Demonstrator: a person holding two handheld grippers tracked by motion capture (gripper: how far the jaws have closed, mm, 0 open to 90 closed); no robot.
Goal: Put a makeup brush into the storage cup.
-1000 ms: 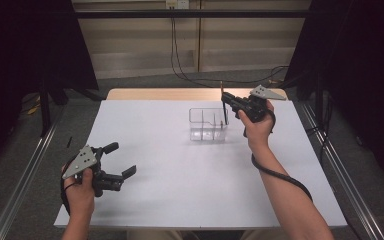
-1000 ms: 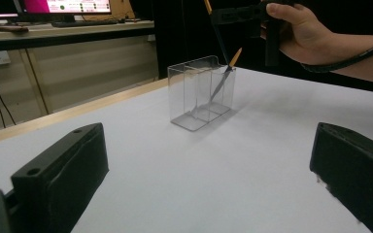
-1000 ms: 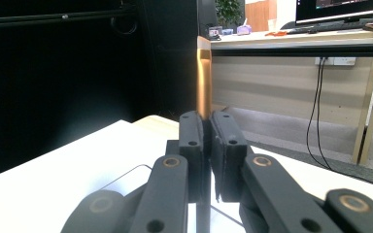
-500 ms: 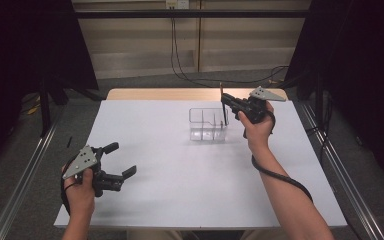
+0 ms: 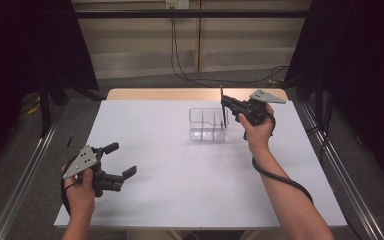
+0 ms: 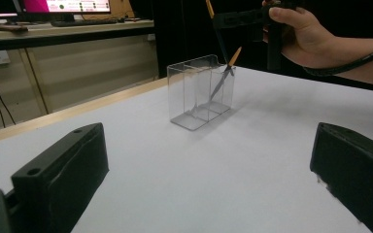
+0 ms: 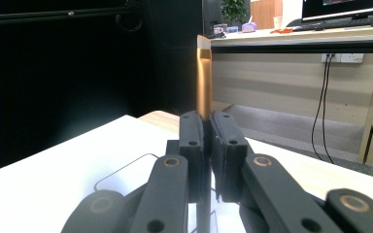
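Looks like a lab or office test room: plain white table fenced by black curtains, cables trailing over grey carpet, desks with monitors and wall sockets behind.

Surface is pretty much wide open; the one thing in the way is the clear box near the far edge, right of middle.
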